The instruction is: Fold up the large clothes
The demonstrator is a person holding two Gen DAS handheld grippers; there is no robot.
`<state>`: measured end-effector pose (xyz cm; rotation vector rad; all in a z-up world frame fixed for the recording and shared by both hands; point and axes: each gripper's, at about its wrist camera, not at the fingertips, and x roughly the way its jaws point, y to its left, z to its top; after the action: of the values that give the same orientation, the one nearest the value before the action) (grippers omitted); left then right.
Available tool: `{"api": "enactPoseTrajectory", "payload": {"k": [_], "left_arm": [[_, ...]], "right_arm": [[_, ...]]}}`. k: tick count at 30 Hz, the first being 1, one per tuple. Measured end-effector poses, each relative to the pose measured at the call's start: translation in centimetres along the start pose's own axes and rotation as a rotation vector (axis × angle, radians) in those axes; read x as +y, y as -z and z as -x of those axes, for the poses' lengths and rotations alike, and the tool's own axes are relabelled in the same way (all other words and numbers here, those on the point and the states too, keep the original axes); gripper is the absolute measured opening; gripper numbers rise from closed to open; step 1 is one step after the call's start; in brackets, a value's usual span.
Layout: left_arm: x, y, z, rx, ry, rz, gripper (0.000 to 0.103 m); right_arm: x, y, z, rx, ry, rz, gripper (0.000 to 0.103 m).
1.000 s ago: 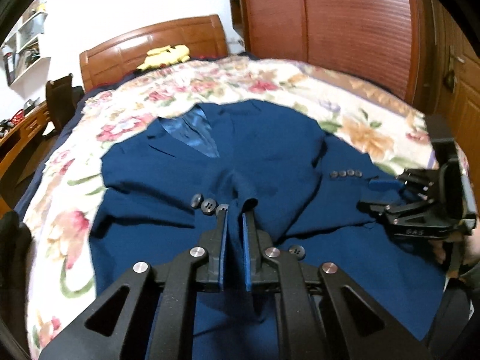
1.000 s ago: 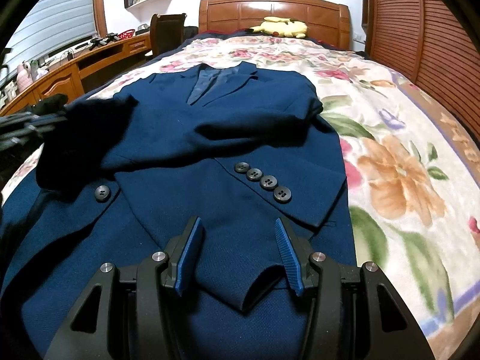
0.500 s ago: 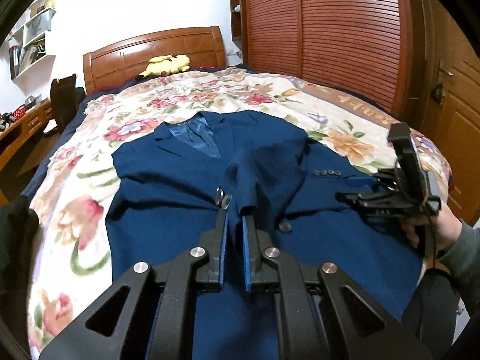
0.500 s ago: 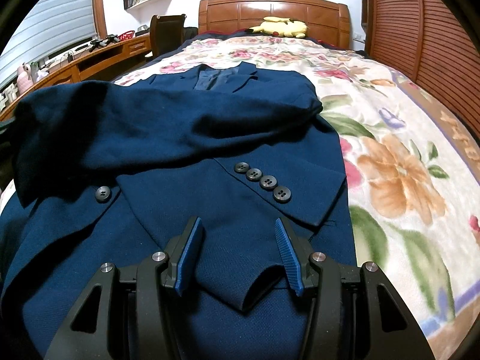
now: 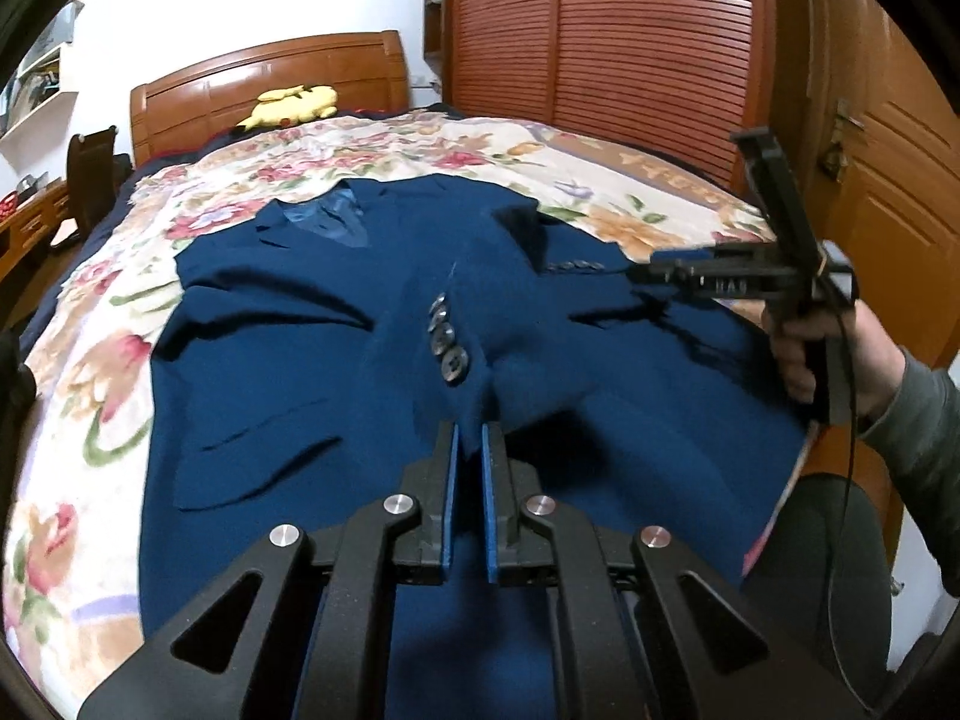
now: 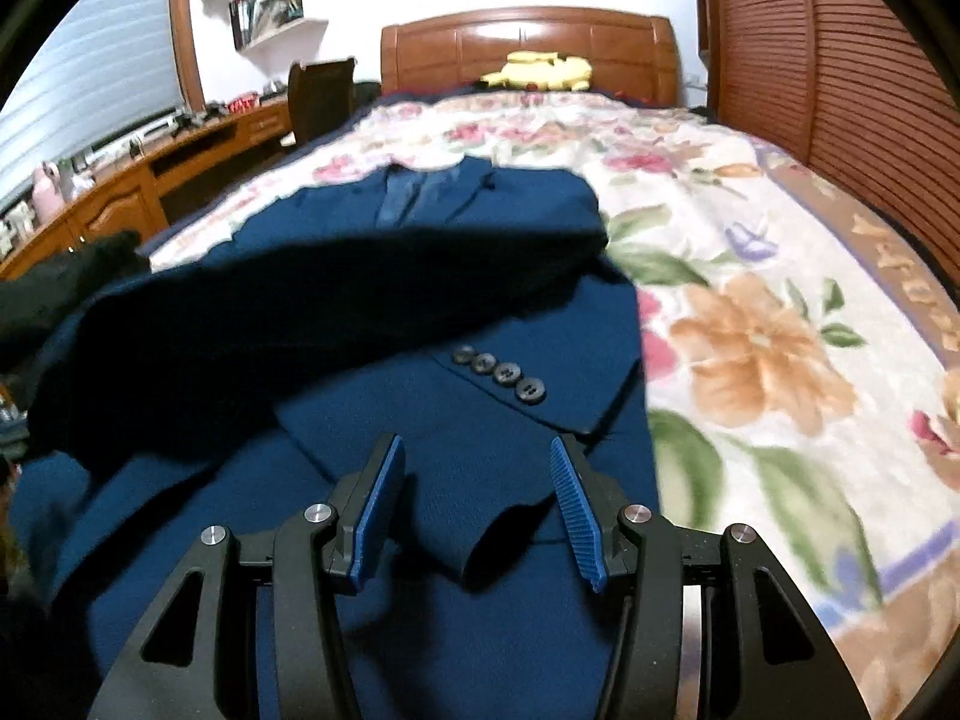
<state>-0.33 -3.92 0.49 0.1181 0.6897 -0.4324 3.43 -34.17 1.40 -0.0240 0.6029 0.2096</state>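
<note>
The left gripper has its blue-padded fingers squeezed almost together, pinching the cuff of one sleeve of the dark blue suit jacket. That sleeve is lifted off the jacket, and four grey buttons show on it.

The right gripper has its fingers about half apart and holds nothing. They hang just above the other sleeve, which lies flat.

The jacket lies spread out, front up, on the bed with the flowery cover.

There is small writing on the side of the right gripper, but it is too blurry to read.
</note>
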Motion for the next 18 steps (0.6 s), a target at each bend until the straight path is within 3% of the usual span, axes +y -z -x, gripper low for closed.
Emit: {"api": "enactPoseTrajectory", "payload": {"k": [5, 18], "left_arm": [[-0.7, 0.2, 0.3, -0.005, -0.007, -0.01, 0.008], [0.2, -0.5, 3.5, -0.067, -0.035, 0.01, 0.008]], "right_arm": [[1.1, 0.1, 2.8, -0.048, 0.029, 0.059, 0.052], [4.0, 0.7, 5.8, -0.085, -0.021, 0.125, 0.052]]}}
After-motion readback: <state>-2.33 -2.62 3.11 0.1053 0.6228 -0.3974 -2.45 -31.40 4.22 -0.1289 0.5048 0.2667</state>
